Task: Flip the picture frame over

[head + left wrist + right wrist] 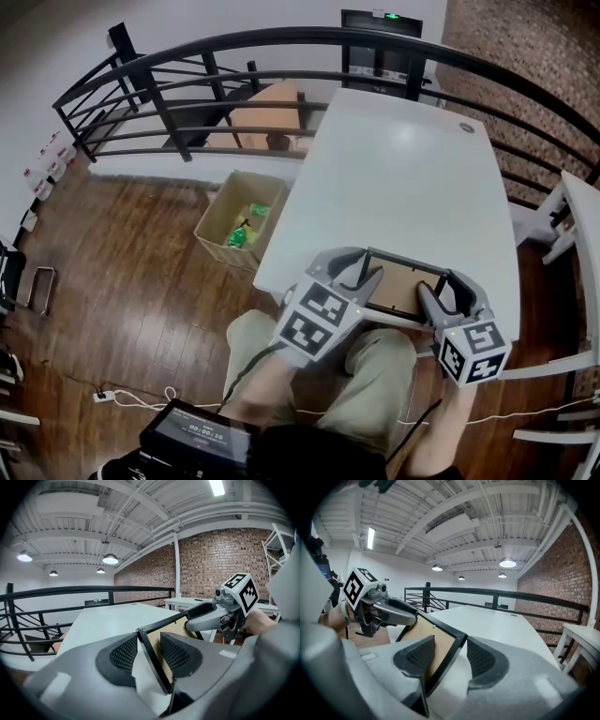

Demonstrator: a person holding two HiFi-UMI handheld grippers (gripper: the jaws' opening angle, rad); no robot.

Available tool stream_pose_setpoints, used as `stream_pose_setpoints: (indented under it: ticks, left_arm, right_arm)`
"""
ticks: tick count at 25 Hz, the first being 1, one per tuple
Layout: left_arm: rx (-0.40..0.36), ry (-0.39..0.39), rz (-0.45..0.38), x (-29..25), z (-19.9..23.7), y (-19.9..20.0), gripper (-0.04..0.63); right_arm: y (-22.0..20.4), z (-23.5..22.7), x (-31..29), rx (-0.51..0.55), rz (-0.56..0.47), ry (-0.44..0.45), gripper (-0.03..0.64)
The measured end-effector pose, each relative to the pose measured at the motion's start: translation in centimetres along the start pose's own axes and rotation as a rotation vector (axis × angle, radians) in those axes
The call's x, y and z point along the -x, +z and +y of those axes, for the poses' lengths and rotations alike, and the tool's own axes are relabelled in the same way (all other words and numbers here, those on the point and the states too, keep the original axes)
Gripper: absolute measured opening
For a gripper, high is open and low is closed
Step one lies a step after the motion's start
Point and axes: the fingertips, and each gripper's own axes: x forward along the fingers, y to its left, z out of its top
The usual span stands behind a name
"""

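Observation:
The picture frame [403, 289], black-rimmed with its brown cardboard back towards the head camera, sits at the near edge of the white table [403, 159]. My left gripper [361, 267] holds its left end and my right gripper [448, 289] its right end. In the left gripper view the frame's black rim [150, 660] runs between the pads of the left gripper [149, 641], and the right gripper [206, 616] shows beyond. In the right gripper view a frame corner [457, 641] sits between the pads of the right gripper [451, 646]. The frame is tilted; whether its lower edge touches the table is hidden.
An open cardboard box [239, 220] with green items stands on the wood floor left of the table. A black railing [281, 42] curves round the far side. Another white table [581, 216] is at the right. The person's knees [375, 366] are under the near edge.

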Motion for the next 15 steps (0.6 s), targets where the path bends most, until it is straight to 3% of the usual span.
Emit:
stream_pose_setpoints:
  ticks: [15]
  left_arm:
    - [0.042, -0.004, 0.000, -2.7, 1.6, -0.7, 0.161]
  right_arm:
    - [-0.8, -1.5, -2.4, -0.119, 0.006, 0.034, 0.202]
